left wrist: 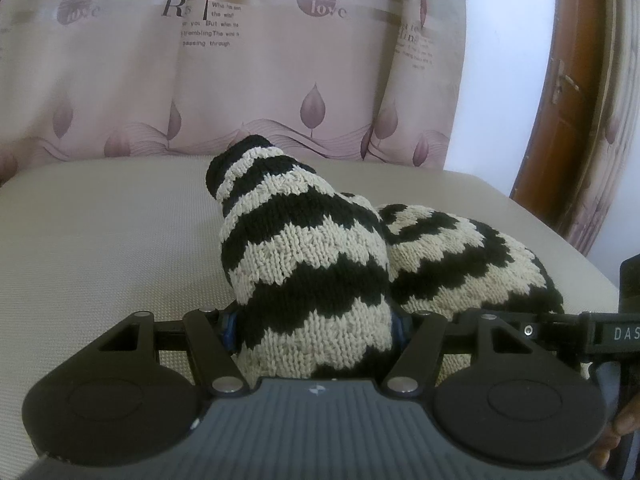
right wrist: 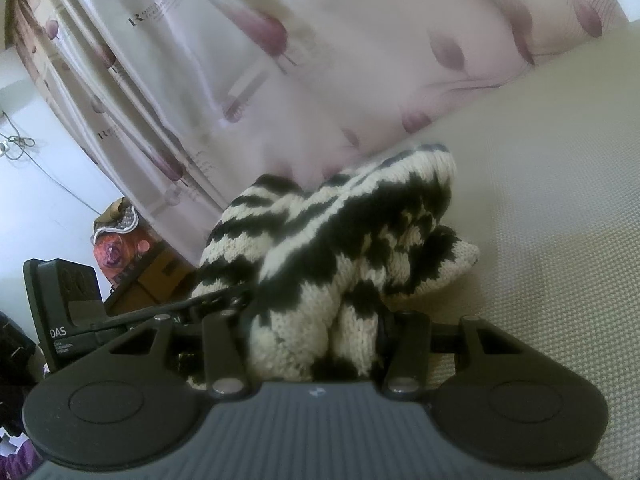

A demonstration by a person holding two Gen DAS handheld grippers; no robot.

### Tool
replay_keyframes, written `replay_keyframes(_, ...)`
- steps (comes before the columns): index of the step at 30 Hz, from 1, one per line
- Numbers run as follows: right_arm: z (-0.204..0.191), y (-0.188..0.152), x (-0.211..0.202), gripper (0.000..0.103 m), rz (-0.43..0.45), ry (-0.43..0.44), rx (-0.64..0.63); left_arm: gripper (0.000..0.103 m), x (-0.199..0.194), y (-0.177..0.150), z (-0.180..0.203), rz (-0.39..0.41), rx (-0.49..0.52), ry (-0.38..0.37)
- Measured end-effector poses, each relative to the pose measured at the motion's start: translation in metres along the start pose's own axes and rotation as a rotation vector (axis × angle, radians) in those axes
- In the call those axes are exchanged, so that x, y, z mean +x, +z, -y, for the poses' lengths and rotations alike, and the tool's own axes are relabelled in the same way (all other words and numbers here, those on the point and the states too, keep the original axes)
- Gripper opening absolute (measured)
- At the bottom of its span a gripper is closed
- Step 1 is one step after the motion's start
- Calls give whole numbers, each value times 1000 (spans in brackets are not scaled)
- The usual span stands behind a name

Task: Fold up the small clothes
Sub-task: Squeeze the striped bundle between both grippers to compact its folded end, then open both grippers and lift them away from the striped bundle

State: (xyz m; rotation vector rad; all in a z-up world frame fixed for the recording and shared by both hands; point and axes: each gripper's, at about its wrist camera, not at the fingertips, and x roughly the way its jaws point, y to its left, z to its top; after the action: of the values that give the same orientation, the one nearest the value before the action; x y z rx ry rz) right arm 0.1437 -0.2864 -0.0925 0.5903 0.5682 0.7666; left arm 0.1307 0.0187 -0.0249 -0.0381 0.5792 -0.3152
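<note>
A small knitted garment with black and cream zigzag stripes (left wrist: 316, 256) is bunched up over a beige padded surface (left wrist: 100, 240). My left gripper (left wrist: 314, 328) is shut on one bunched part of it. In the right wrist view the same garment (right wrist: 340, 248) is gathered in thick folds, and my right gripper (right wrist: 316, 328) is shut on it. The fingertips of both grippers are hidden by the knit. The right gripper's body (left wrist: 616, 334) shows at the right edge of the left wrist view, and the left gripper's body (right wrist: 68, 312) at the left of the right wrist view.
A pink curtain with leaf prints (left wrist: 240, 60) hangs behind the surface. A brown wooden door frame (left wrist: 576, 80) stands at the right. A cardboard box with a floral bag (right wrist: 132, 256) sits on the floor at the left of the right wrist view.
</note>
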Motion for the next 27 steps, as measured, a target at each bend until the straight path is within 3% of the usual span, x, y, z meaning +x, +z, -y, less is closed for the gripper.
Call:
replay_keyframes(18,12,-2,5,49,-26,-20,22,68,12,-7,-4,-27,-35,-4)
replay_keyframes(27,20,-6,5,52,-42,-49,22,78,16,-15,-6,-27,-59,16)
